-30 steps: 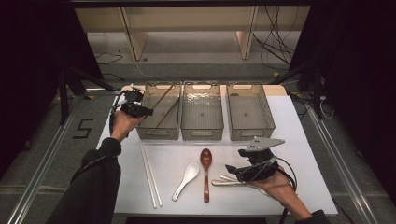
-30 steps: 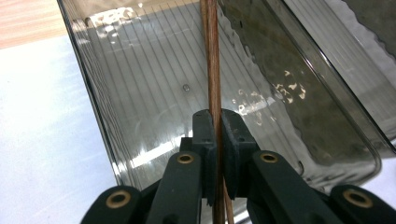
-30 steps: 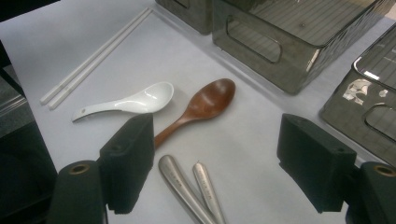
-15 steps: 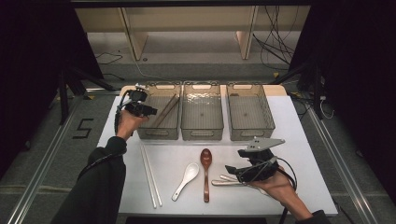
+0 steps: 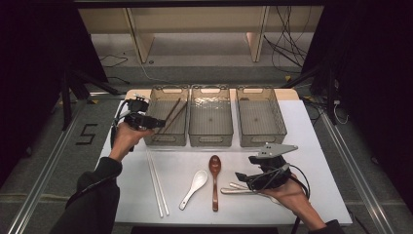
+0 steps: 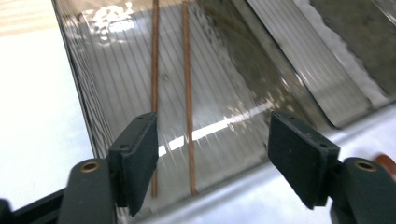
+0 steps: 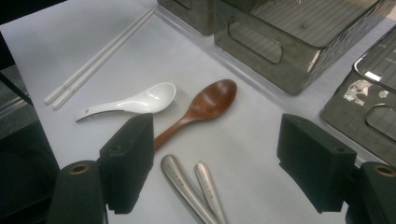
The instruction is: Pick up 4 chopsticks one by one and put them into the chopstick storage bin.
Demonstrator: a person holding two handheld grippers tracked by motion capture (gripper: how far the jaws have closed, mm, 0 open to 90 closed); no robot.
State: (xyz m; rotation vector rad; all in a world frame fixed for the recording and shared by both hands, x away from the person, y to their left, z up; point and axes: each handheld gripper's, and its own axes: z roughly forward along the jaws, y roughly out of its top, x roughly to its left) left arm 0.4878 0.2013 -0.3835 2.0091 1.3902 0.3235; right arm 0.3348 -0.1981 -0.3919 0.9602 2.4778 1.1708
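Nearest the person, the right gripper [image 5: 242,177] rests low over the front right of the white table [image 5: 321,146], held in the right hand [image 5: 292,192]. Its jaws stand wide apart with nothing between them, pointing toward two metal utensil handles [image 7: 191,186] that lie on the table just ahead of them. Just beyond those lie a brown wooden spoon [image 5: 215,180] and a white ceramic soup spoon [image 5: 194,187], side by side but apart. Farther left, a pair of white chopsticks [image 5: 157,183] lies straight on the table, the two sticks touching along their length.

Behind the utensils, three smoky clear plastic bins sit in a row across the table. The middle bin [image 5: 210,139] and the right bin [image 5: 260,139] have nothing visible inside. The left bin [image 5: 165,140] holds a pair of brown wooden chopsticks [image 5: 171,117], lying slanted on its ribbed floor, near each other but not touching.

The left gripper [image 5: 158,124], in the left hand [image 5: 126,136], hovers at the near left corner of that left bin. Its jaws have just been opening and now stand apart, clamped on nothing; in the left gripper view the brown chopsticks [image 6: 187,93] lie in the bin below and beyond the pads, free of them.
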